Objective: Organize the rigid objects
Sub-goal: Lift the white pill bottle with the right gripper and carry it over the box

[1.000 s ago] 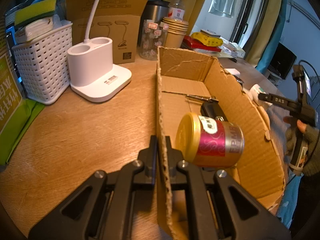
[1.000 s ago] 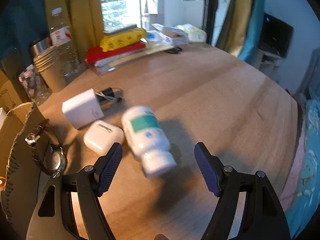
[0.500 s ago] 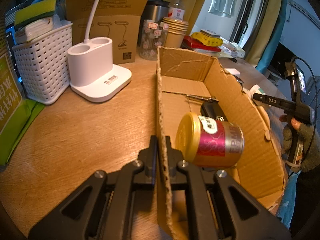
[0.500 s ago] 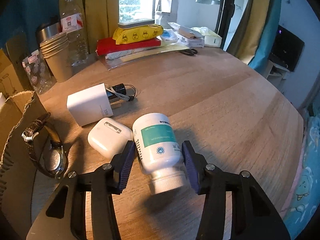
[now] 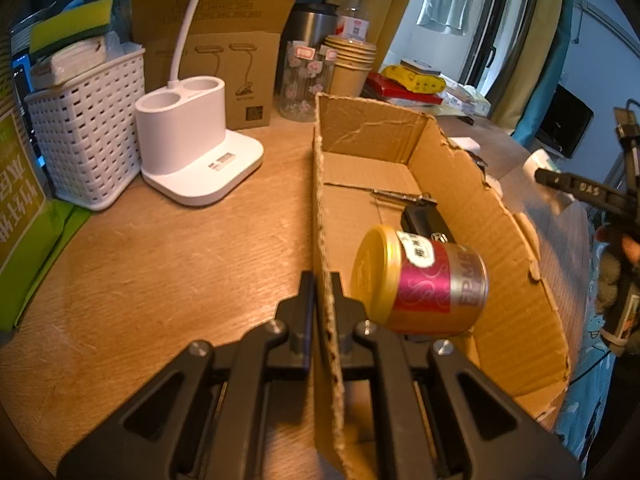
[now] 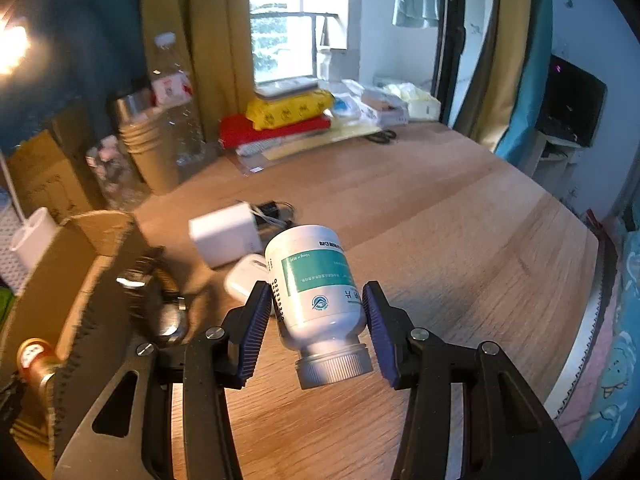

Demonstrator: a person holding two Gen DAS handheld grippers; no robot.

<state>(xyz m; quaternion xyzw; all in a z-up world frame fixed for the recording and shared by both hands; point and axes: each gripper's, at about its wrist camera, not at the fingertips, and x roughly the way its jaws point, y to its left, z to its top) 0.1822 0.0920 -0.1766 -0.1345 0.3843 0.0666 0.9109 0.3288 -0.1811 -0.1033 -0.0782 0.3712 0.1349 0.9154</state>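
My left gripper [image 5: 322, 284] is shut on the near side wall of an open cardboard box [image 5: 472, 184] and holds it still. On its side in the box lies a gold can [image 5: 420, 280] with a magenta label. Behind the can are a black item [image 5: 424, 218] and a thin metal piece [image 5: 400, 197]. My right gripper [image 6: 316, 308] is shut on a white bottle [image 6: 316, 280] with a teal label, cap toward the camera, held above the wooden table [image 6: 460, 240]. The box [image 6: 60, 272] lies to its left.
A white charger block [image 6: 224, 236], a white earbud case [image 6: 244, 280] and a wristwatch [image 6: 168, 308] at the box wall lie just beyond the bottle. A lamp base [image 5: 192, 152], white basket [image 5: 88, 128], cups and bottles line the back. A gloved hand [image 5: 616, 276] holds the right gripper.
The right gripper's jaws closed around the white bottle, which lay on the table, and lifted it up. The left gripper and the box stayed as they were.
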